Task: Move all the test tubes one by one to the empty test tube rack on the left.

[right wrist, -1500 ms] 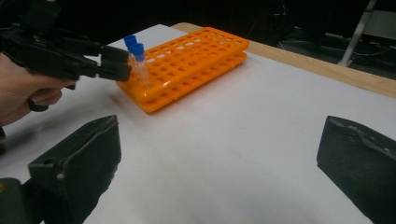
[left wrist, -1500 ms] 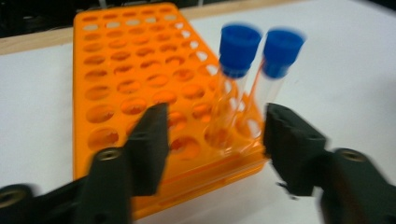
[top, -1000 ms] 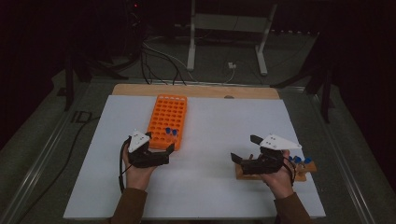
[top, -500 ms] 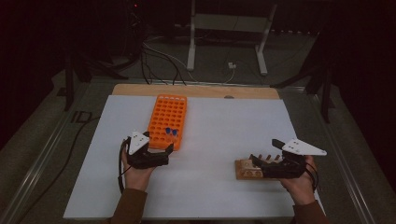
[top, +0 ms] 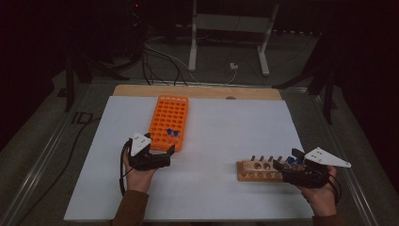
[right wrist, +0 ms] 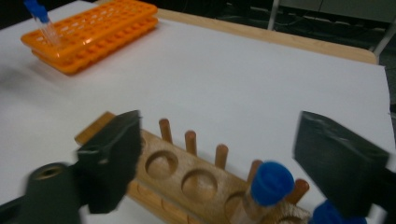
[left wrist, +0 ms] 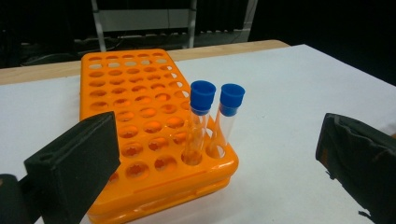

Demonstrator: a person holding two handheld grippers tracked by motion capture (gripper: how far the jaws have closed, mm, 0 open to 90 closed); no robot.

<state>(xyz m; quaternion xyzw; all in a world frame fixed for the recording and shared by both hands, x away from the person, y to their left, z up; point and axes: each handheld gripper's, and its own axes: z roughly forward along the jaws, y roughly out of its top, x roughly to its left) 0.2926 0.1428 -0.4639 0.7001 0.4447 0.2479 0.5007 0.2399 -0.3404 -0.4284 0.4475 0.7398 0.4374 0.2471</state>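
An orange tube rack (top: 169, 117) lies on the white sheet with two blue-capped tubes (top: 172, 134) standing in its near corner. My left gripper (top: 162, 154) rests just in front of that corner, open; in its own view the tubes (left wrist: 201, 116) stand ahead between the wide jaws of the left gripper (left wrist: 217, 133). A wooden rack (top: 256, 170) lies at the right. My right gripper (top: 288, 165) is at its right end, where blue-capped tubes (right wrist: 270, 183) stand. The right gripper's (right wrist: 219, 137) jaws have just been closing; one tube stands between them, untouched.
The white sheet (top: 226, 132) covers the table, with a wooden strip (top: 197, 91) along its far edge. Cables and a metal stand (top: 226, 28) sit on the dark floor beyond. The orange rack (right wrist: 93, 32) lies far off in the right gripper view.
My right hand has slid to the right along the wooden rack, uncovering its left part. The left hand has kept still by the orange rack.
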